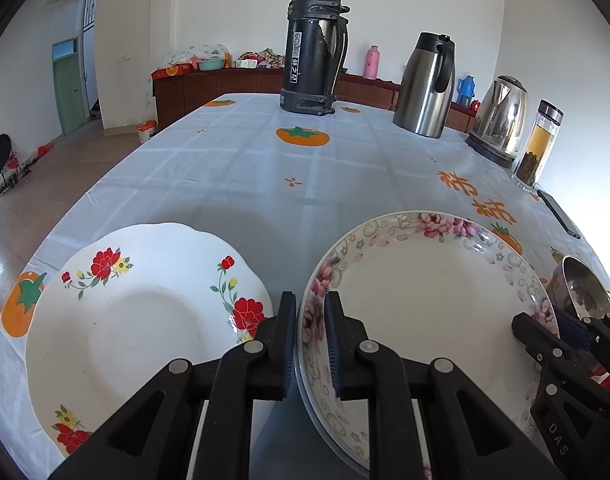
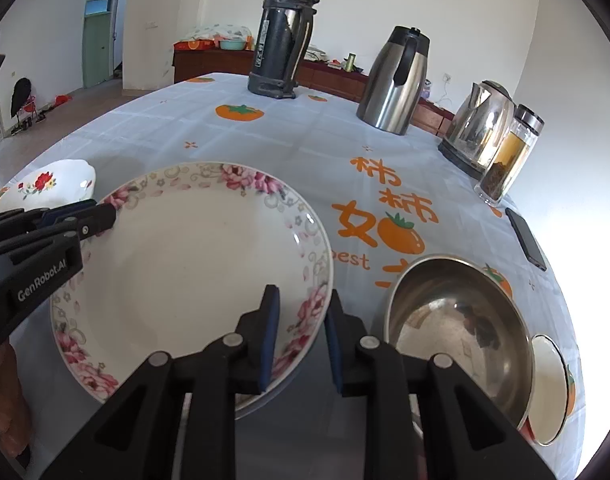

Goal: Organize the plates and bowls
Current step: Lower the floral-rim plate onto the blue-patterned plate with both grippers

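Note:
A pink-flowered plate (image 1: 425, 300) (image 2: 185, 264) lies on the table between both grippers. My left gripper (image 1: 311, 344) is shut on its left rim; it also shows at the left of the right wrist view (image 2: 101, 216). My right gripper (image 2: 301, 336) straddles the plate's right rim, its jaws a little apart and not pressing it; it also shows in the left wrist view (image 1: 545, 328). A white plate with red flowers (image 1: 145, 320) (image 2: 53, 184) lies to the left. A steel bowl (image 2: 457, 328) (image 1: 581, 288) sits to the right, a small white bowl (image 2: 549, 388) beyond it.
At the back of the table stand a black thermos (image 1: 315, 48), a steel jug (image 1: 425, 84), an electric kettle (image 1: 499, 120) and a glass tea bottle (image 1: 539, 144). A phone (image 2: 527, 238) lies near the right edge. The table edge drops off at left.

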